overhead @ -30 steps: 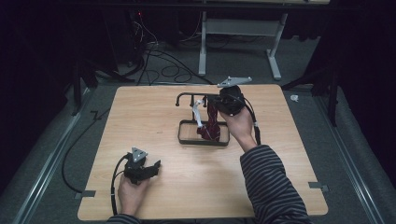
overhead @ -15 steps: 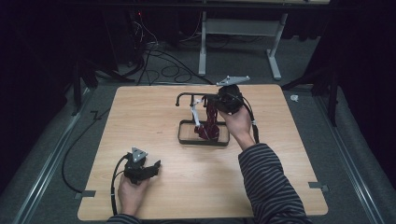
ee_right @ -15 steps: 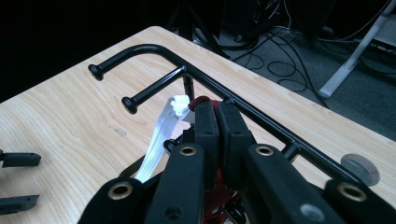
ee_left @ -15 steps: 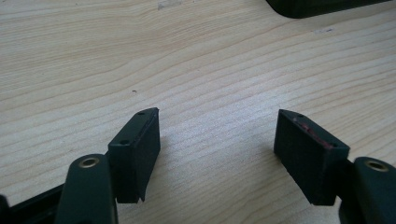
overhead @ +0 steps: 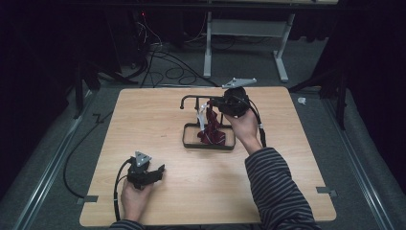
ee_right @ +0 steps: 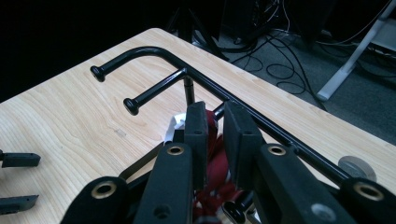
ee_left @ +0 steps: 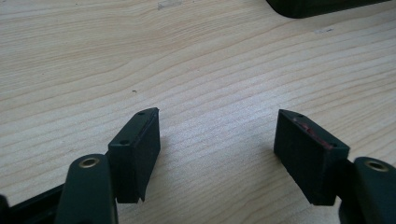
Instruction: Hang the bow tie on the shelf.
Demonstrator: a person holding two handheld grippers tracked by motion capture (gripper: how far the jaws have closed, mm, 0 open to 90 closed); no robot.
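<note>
Red cloth (ee_right: 218, 170) largely hidden between right gripper (ee_right: 215, 126) jaws; contact not discernible. Rack (ee_right: 196, 77) base hidden behind gripper. White tag (ee_right: 173, 126) partly covered.

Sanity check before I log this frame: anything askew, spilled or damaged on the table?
Nothing stands out. The black rack stands upright on the wooden table, with the red cloth and its white tag hanging from it. The right gripper is closed on the cloth at the rack; the left gripper rests open near the front edge.
</note>
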